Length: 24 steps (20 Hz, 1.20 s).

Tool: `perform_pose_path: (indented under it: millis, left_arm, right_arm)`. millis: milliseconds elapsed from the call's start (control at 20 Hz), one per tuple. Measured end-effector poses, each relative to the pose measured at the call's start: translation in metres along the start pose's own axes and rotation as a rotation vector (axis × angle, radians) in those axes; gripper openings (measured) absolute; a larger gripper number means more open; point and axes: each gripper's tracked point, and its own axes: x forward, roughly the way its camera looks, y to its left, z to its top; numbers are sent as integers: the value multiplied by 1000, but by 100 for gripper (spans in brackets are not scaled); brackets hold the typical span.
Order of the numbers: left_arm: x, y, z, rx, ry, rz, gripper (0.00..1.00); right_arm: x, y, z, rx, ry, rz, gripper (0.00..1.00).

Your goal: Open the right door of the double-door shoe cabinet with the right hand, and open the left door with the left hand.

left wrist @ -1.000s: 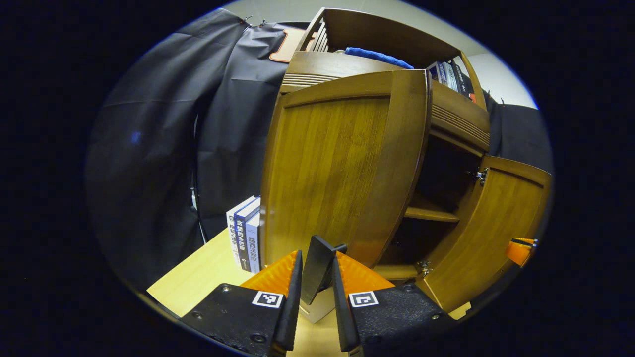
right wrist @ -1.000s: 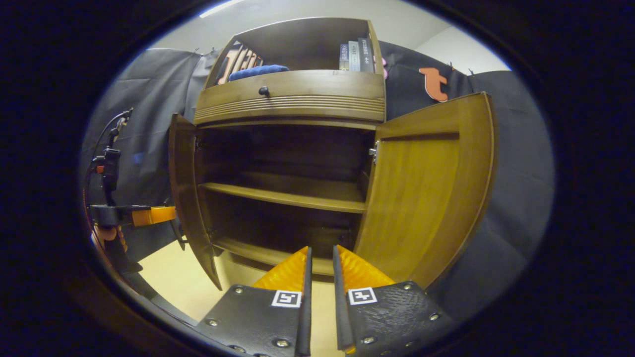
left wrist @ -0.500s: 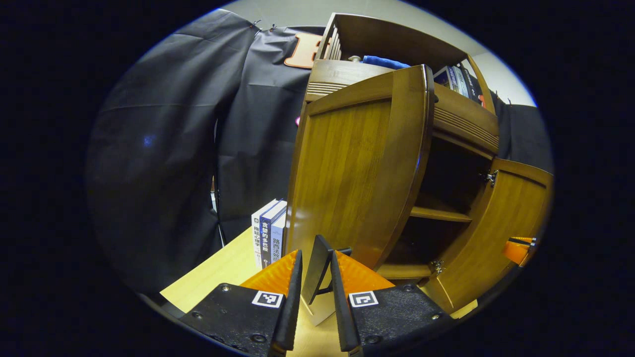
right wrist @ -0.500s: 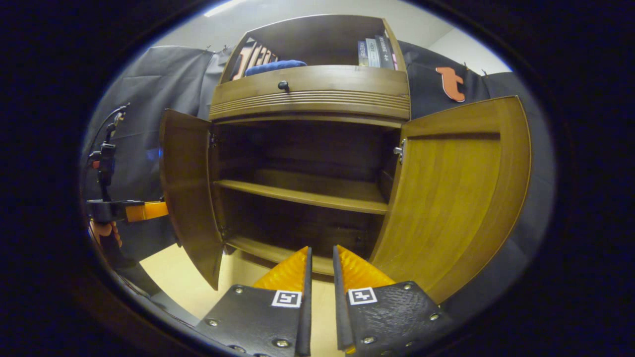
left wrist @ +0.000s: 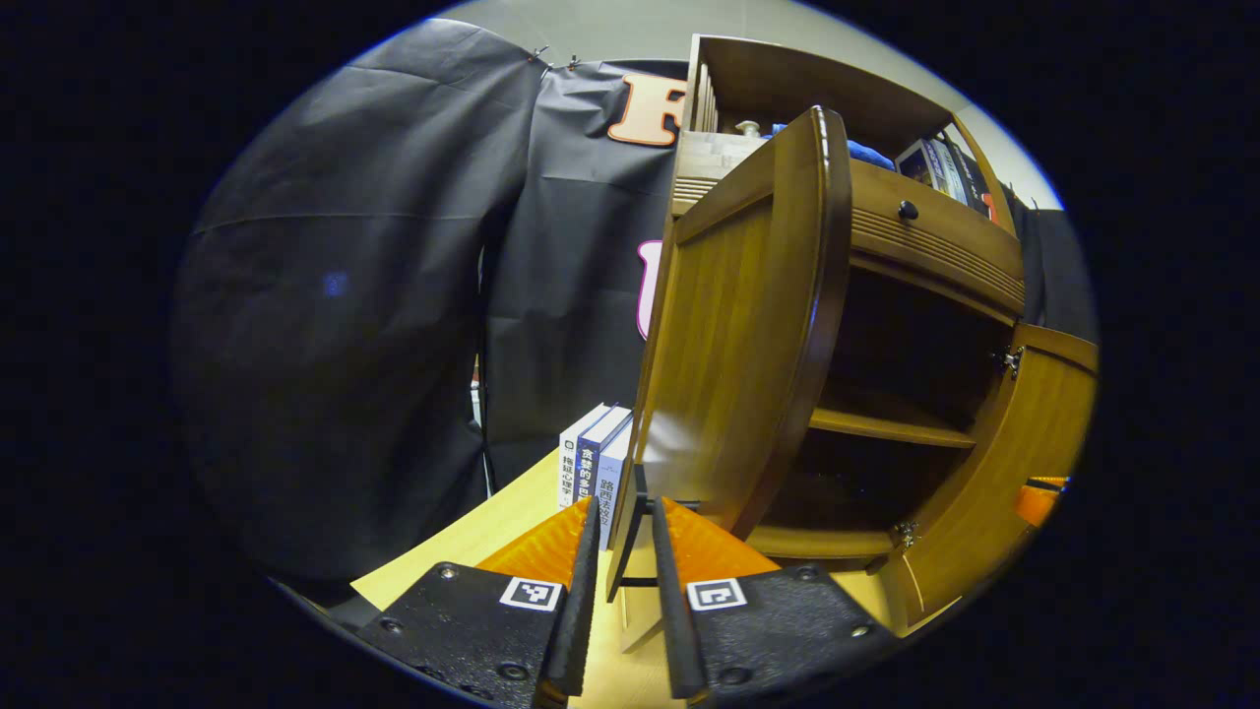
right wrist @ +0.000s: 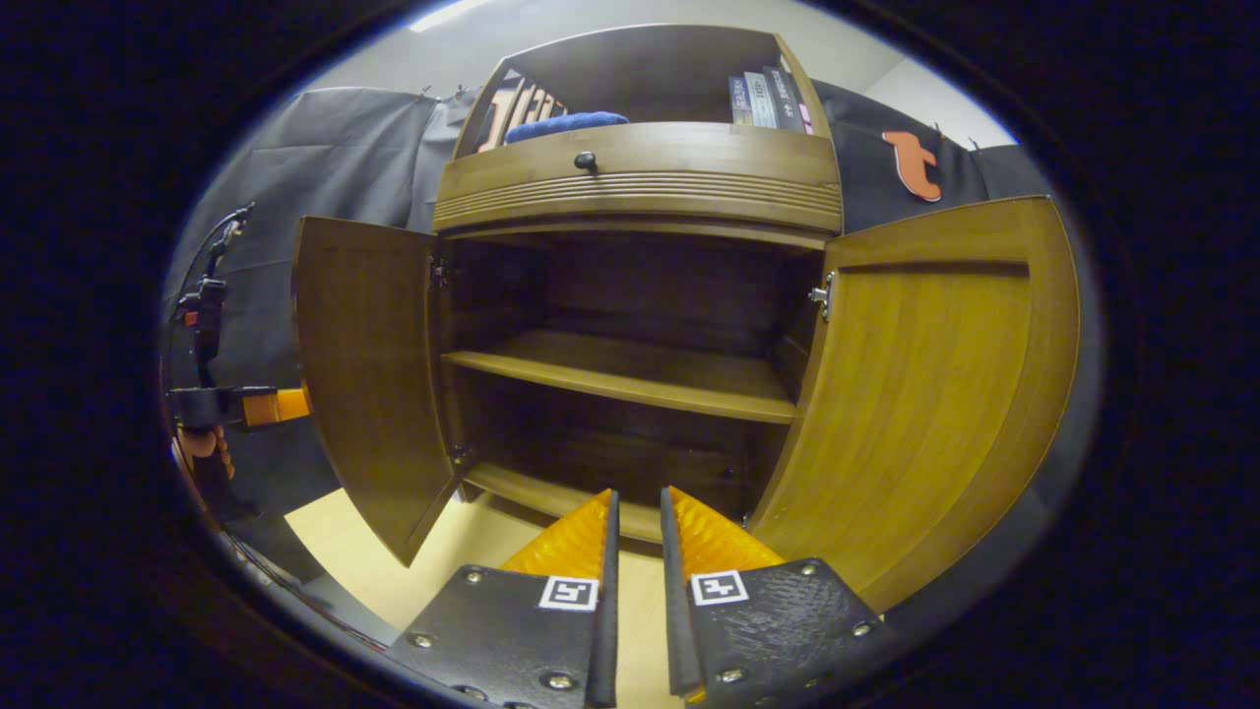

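- Your left gripper (left wrist: 622,551), at 6 o'clock in the left gripper view, has its fingers pressed on the dark handle (left wrist: 620,537) at the bottom edge of the left door (left wrist: 733,335).
- Your right gripper (right wrist: 635,551) has its fingers nearly together with nothing between them, short of the cabinet.
- At 12 o'clock, the shoe cabinet (right wrist: 640,177) stands with the left door at 9 o'clock and the right door (right wrist: 935,384) at 3 o'clock, both swung wide.
- Books (left wrist: 591,468) stand upright beside the cabinet.
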Motion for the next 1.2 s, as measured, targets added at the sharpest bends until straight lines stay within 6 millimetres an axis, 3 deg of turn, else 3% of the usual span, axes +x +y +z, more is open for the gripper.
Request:
perform_pose_path:
  millis: [50, 100, 150, 200, 300, 350, 500, 700, 800, 850, 900, 950, 1000, 1200]
  left_arm:
    - [2, 6, -1, 9, 2, 7, 20]
    - [2, 11, 0, 19, 2, 12, 36]
    - [2, 16, 1, 24, -1, 19, 19]
    - [3, 21, 2, 28, -1, 31, 28]
    - [4, 29, 4, 21, 0, 41, 25]
    - [4, 29, 4, 17, 1, 36, 31]
    - [5, 31, 4, 34, 3, 28, 28]
    - [4, 33, 6, 5, 4, 14, 36]
    - [4, 33, 6, -12, 6, 9, 20]
    - [3, 34, 7, -18, 5, 11, 20]
    - [3, 35, 8, -22, 3, 13, 36]
    - [2, 36, 9, -27, -3, 19, 19]
    - [2, 39, 12, -32, -11, 30, 28]
    - [-4, 67, 13, -64, -21, 87, 28]
  right_arm:
    - [1, 3, 0, -1, 0, 7, 20]
    - [3, 5, 1, -3, 0, 13, 20]
    - [3, 7, 2, -5, -1, 18, 20]
    - [4, 8, 3, -6, -1, 22, 21]
    - [5, 12, 3, -5, -3, 29, 21]
    - [5, 13, 3, -6, -3, 30, 20]
    - [5, 14, 2, -13, 0, 29, 20]
    - [5, 9, 5, 0, -2, 13, 20]
    - [5, 7, 6, 5, -2, 11, 20]
    - [4, 7, 5, 7, -2, 11, 20]
    - [4, 7, 5, 9, -2, 11, 20]
    - [4, 7, 4, 11, -1, 11, 20]
    - [4, 7, 3, 12, 0, 13, 20]
    - [6, 10, 4, 8, 2, 25, 20]
